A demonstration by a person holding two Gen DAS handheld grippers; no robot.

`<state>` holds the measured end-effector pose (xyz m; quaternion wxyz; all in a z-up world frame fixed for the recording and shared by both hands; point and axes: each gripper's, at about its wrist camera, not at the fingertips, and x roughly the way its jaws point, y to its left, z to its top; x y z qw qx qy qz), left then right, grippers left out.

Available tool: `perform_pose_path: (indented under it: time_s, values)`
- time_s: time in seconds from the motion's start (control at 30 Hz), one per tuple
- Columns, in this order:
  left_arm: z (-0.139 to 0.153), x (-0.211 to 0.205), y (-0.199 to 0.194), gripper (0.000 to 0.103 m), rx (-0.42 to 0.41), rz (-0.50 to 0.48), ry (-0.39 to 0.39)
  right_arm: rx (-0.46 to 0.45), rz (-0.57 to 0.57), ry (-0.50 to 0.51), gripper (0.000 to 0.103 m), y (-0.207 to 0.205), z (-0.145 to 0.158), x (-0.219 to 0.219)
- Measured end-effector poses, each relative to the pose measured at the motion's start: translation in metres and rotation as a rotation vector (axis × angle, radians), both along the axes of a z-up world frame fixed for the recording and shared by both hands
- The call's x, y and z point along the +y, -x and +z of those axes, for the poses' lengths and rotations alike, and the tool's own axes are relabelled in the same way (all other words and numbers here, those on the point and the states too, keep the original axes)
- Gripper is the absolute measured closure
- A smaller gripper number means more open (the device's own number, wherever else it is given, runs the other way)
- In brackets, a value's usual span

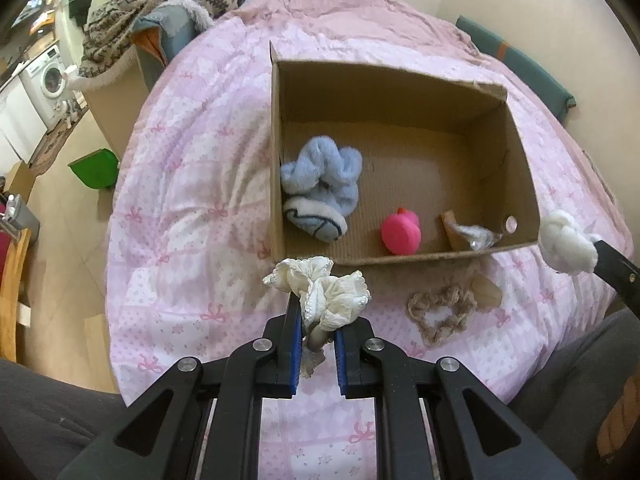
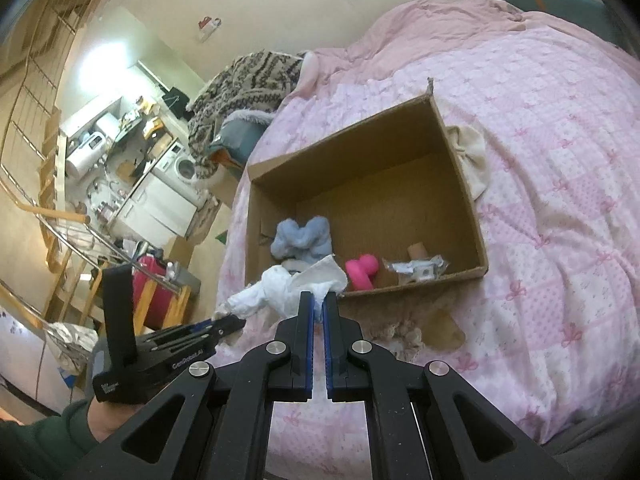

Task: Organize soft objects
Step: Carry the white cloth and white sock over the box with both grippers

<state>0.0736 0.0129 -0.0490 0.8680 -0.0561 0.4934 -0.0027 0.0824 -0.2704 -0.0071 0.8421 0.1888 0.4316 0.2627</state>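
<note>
Soft objects were partly sorted by this point: inside the cardboard box (image 1: 276,152) on the pink quilt (image 1: 192,184) lay a blue fluffy sock (image 1: 320,188) against the left wall, a pink foam piece (image 1: 401,233) near the front wall, and a clear crinkled wrapper (image 1: 478,236) with a tan piece in the front right corner.

Two items were in transit. The left gripper (image 1: 316,320) pinched a cream frilled cloth (image 1: 324,292), held just short of the box's near wall. The right gripper (image 2: 319,300) was pressed together on a white fluffy item (image 2: 288,286), also held in front of the box.

Still loose on the quilt were a beige heart-shaped scrunchie (image 1: 442,312) just beside the near wall and a cream cloth (image 2: 474,160) against the outside of the far right wall.

By my judgement, the job stood roughly at its midpoint, with two drops and two pickups left.
</note>
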Motion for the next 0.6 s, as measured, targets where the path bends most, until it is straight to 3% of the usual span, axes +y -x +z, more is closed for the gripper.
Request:
perform_pose_path:
  time_s: [0.6]
  values:
    - [0.045,0.001,-0.034,0.091,-0.109,0.025,0.010,0.026,-0.084,0.016,0.097,-0.049,0.011,-0.018]
